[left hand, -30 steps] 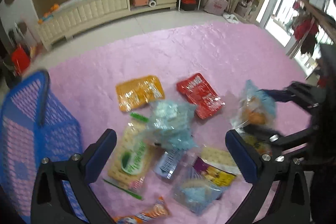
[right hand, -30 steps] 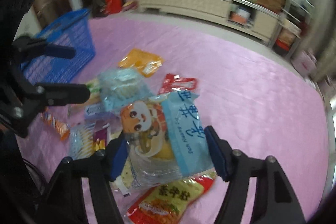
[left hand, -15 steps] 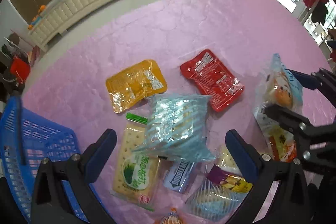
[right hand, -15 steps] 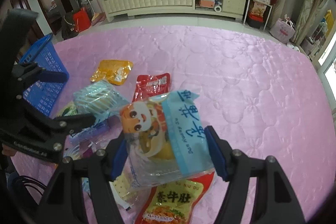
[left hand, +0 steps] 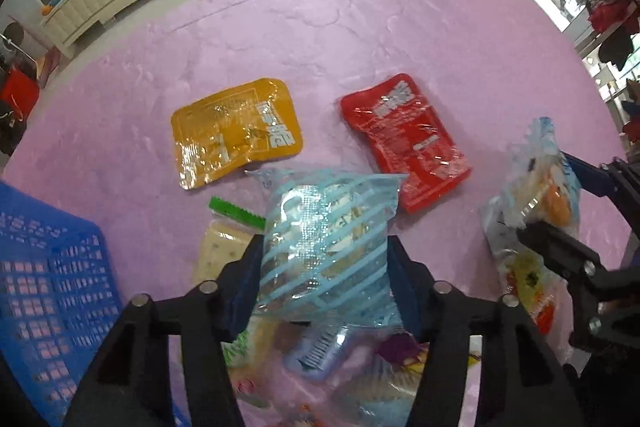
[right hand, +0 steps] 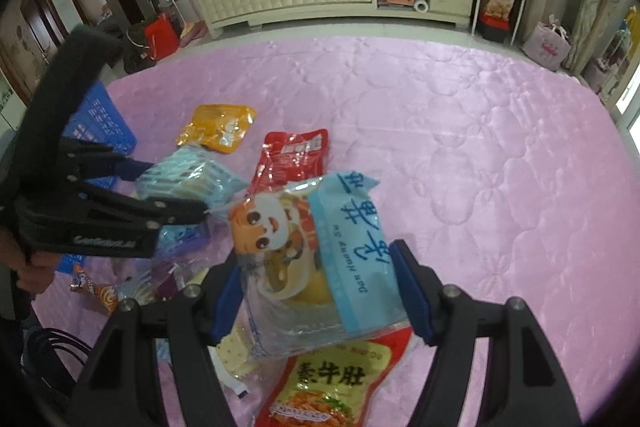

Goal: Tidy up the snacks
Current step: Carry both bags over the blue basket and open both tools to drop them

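Observation:
A blue-striped clear snack bag (left hand: 328, 227) lies on top of a pile of snacks on the pink quilted cloth (left hand: 360, 27). My left gripper (left hand: 325, 247) points down over it, its jaws closing with the bag between the blue pads, which touch both of its sides. The right wrist view shows the same gripper (right hand: 168, 187) and bag (right hand: 192, 175) at the left. My right gripper (right hand: 318, 263) is shut on a clear bag with a cartoon face and a light-blue label (right hand: 320, 247), held above the cloth. That bag (left hand: 536, 187) appears at the right of the left wrist view.
A blue plastic basket (left hand: 52, 267) stands at the left. An orange packet (left hand: 236, 135) and a red packet (left hand: 404, 139) lie flat beyond the pile. A cracker pack (left hand: 224, 239) and other packets lie under the striped bag. A red-and-yellow packet (right hand: 332, 387) lies below the right gripper.
My left gripper has come down over the pile and its jaws have closed from wide apart onto the striped bag. The right gripper has kept its bag, rolling slightly.

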